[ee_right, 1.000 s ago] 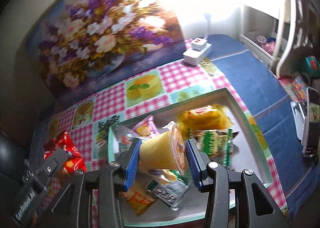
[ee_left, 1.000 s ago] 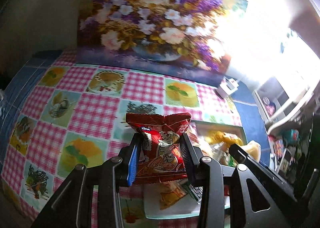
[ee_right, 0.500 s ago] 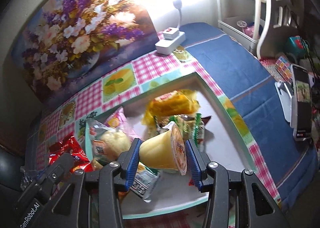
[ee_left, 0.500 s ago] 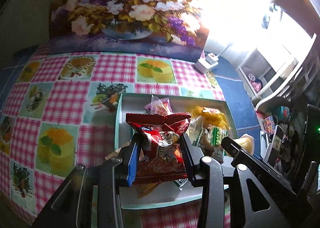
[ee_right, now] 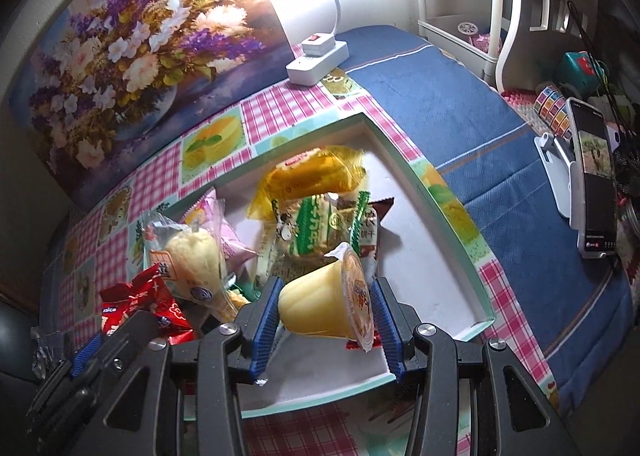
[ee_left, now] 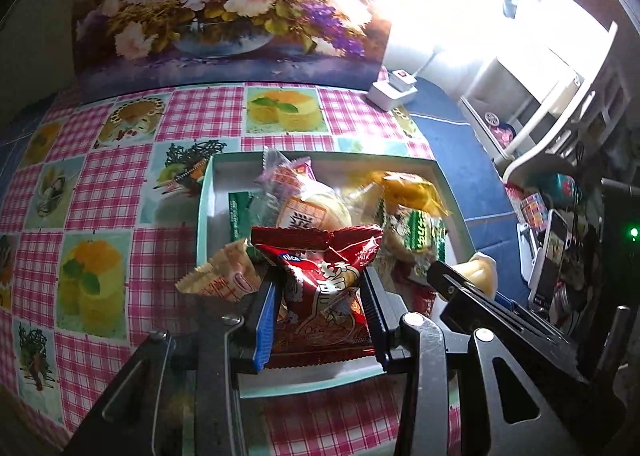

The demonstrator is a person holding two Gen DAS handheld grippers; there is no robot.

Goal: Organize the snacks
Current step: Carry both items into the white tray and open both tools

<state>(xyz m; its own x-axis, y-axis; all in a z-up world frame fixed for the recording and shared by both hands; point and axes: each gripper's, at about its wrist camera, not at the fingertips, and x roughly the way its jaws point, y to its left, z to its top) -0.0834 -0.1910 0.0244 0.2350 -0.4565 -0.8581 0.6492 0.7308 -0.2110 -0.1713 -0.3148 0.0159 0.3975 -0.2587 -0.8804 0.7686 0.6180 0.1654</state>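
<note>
Red packet [ee_left: 320,288], one; yellow cup [ee_right: 320,304], one

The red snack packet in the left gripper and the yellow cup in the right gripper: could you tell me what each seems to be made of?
Red snack packet: looks like thin glossy plastic or foil film; it crinkles, catches glints and has a serrated sealed top edge.

Yellow cup: probably thin translucent moulded plastic, smooth with soft fluting, closed by a printed peel-off film lid with a tab; its yellow contents show through.

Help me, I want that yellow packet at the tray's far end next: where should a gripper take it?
Across the yellow packet's plump middle, coming from above. It lies flat atop the green-striped packets, long sides exposed; the crimped ends look too flimsy to hold.
</note>
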